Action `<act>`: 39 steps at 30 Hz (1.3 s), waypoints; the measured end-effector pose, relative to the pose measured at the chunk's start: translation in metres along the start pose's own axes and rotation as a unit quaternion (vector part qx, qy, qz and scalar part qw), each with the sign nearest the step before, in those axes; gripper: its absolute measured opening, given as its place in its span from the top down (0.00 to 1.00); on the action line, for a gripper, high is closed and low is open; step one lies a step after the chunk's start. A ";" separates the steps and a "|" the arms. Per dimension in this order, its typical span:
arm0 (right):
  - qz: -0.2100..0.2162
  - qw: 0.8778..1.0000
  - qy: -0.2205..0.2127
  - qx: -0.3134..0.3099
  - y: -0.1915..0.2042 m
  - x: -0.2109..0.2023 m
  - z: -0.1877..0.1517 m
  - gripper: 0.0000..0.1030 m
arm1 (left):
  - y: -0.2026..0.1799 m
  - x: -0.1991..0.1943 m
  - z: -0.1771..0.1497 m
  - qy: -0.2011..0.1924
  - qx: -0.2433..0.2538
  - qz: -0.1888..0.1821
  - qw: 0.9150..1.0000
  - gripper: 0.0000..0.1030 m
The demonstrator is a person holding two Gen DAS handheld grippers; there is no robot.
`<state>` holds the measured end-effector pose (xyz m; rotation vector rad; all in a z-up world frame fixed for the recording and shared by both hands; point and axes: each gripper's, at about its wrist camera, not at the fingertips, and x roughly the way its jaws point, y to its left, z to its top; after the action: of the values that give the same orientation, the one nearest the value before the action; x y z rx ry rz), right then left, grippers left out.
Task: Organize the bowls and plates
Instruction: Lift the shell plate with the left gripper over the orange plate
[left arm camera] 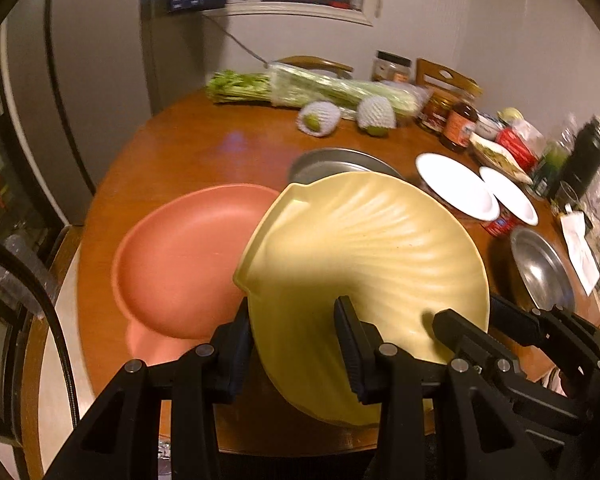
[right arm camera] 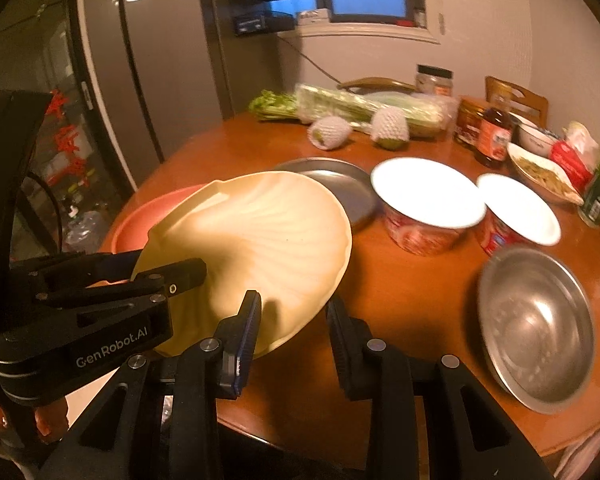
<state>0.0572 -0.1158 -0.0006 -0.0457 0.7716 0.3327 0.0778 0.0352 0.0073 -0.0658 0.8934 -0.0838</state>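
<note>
A yellow shell-shaped plate (left arm camera: 364, 256) is tilted above the round wooden table, held at its near rim by my left gripper (left arm camera: 296, 344), which is shut on it. It also shows in the right wrist view (right arm camera: 260, 240), where the left gripper (right arm camera: 168, 276) clamps its left rim. A pink shell-shaped plate (left arm camera: 180, 260) lies on the table beneath and to the left. My right gripper (right arm camera: 292, 320) is open and empty, its left finger close to the yellow plate's near edge. A flat metal plate (right arm camera: 340, 188) lies behind. A metal bowl (right arm camera: 536, 328) sits at the right.
Two paper bowls with white lids (right arm camera: 428, 196) (right arm camera: 520, 212) stand mid-table. Celery (right arm camera: 360, 108), two net-wrapped fruits (right arm camera: 328, 132), jars (right arm camera: 492, 136), bottles and packets crowd the far and right side. A fridge (right arm camera: 140, 80) stands left of the table.
</note>
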 end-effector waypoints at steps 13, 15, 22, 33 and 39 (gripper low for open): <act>0.038 0.999 -0.001 -0.038 0.052 0.027 0.028 0.67 | 0.061 -0.007 0.004 -0.010 -0.051 0.034 0.998 0.61; 0.039 0.998 0.000 -0.046 0.058 0.032 0.032 0.67 | 0.066 -0.006 0.006 -0.011 -0.054 0.038 0.998 0.61; 0.045 0.997 0.008 -0.054 0.073 0.047 0.040 0.67 | 0.085 0.000 0.008 -0.006 -0.068 0.048 0.997 0.61; 0.043 0.997 0.025 -0.056 0.080 0.069 0.046 0.67 | 0.095 0.014 0.017 0.006 -0.063 0.058 0.996 0.61; 0.040 0.997 0.030 -0.054 0.078 0.075 0.047 0.67 | 0.094 0.018 0.021 0.010 -0.058 0.066 0.996 0.61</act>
<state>0.1149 -0.0138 -0.0126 -0.1267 0.8154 0.4511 0.1098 0.1270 -0.0027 -0.1138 0.9206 0.0901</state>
